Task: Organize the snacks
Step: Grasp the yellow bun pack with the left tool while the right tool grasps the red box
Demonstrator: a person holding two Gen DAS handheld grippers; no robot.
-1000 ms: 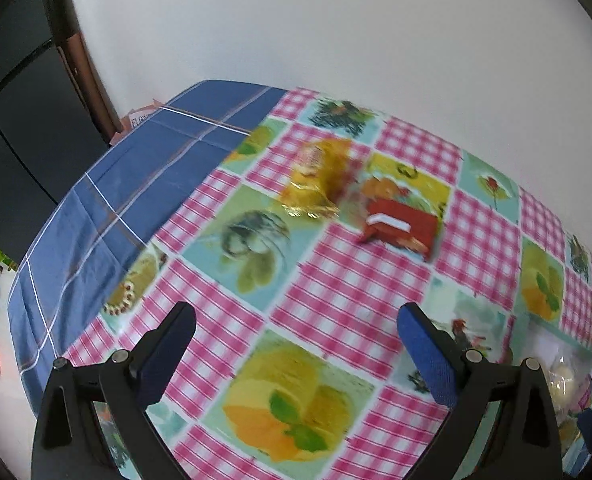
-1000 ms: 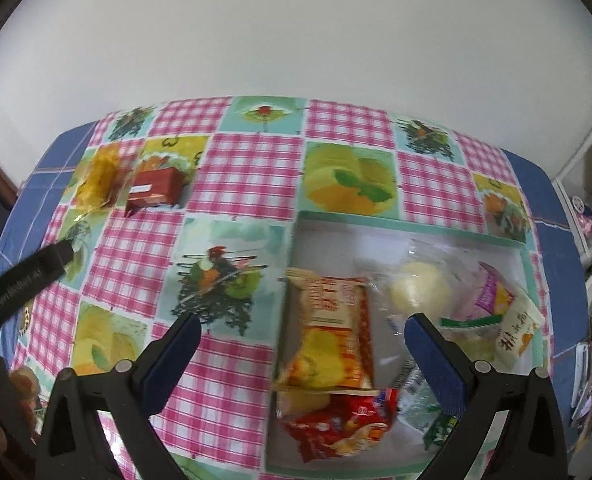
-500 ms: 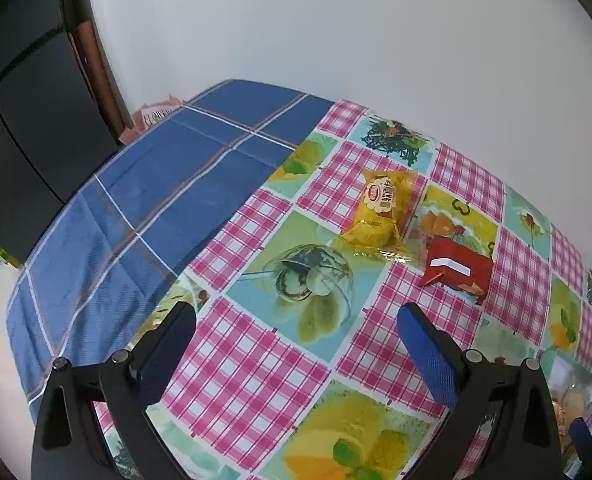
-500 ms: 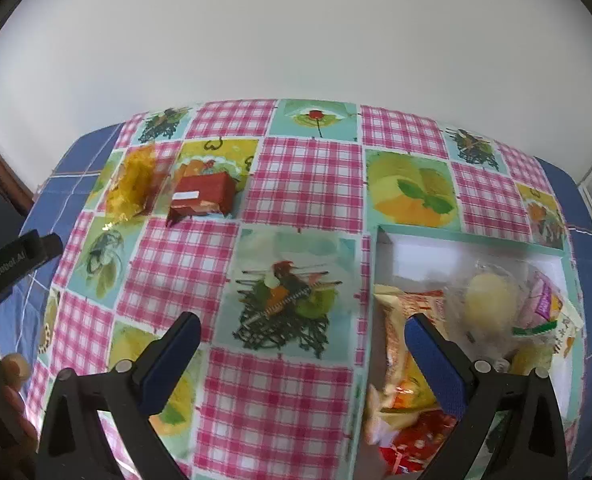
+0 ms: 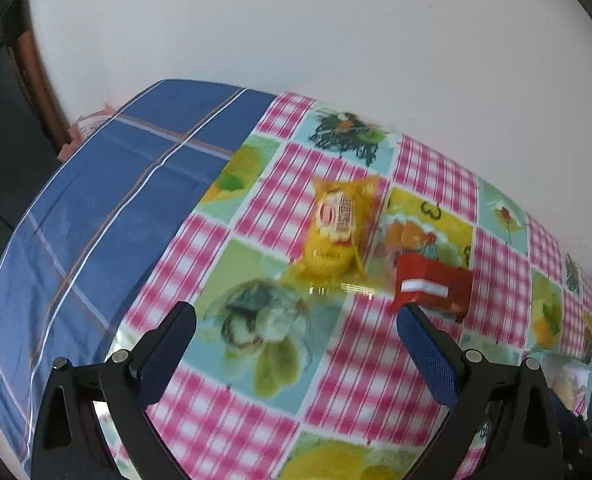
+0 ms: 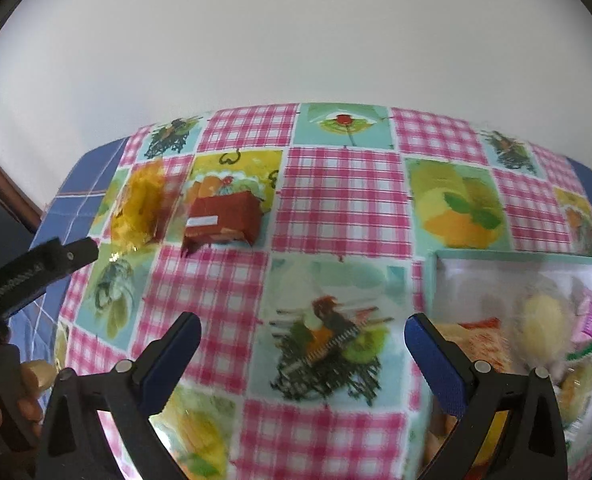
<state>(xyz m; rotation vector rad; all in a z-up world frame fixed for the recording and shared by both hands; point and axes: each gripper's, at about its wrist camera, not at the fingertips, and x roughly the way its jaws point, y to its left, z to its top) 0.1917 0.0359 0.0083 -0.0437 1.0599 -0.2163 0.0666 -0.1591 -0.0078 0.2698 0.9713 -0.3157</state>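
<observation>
Presently, two snacks lie loose on the glossy checked and fruit-printed tablecloth (image 6: 336,208): a yellow crinkled plastic snack packet (image 5: 336,228) and, just beside it on its right, a red rectangular wrapped snack with a white label strip (image 5: 432,284). The shallow white tray with a teal rim (image 6: 508,258) sits well apart from them, at the right of the right wrist view, and already holds several wrapped items, including a pale round bun in clear film (image 6: 544,312); the rest are too blurred to name. The left gripper (image 5: 296,312) hangs above the cloth short of the two loose snacks, jaws spread wide and holding nothing. The right gripper (image 6: 302,324) is likewise spread and unloaded, between tray and loose snacks. Judgement: most sorting appears done; two items remain to be moved into the tray.
</observation>
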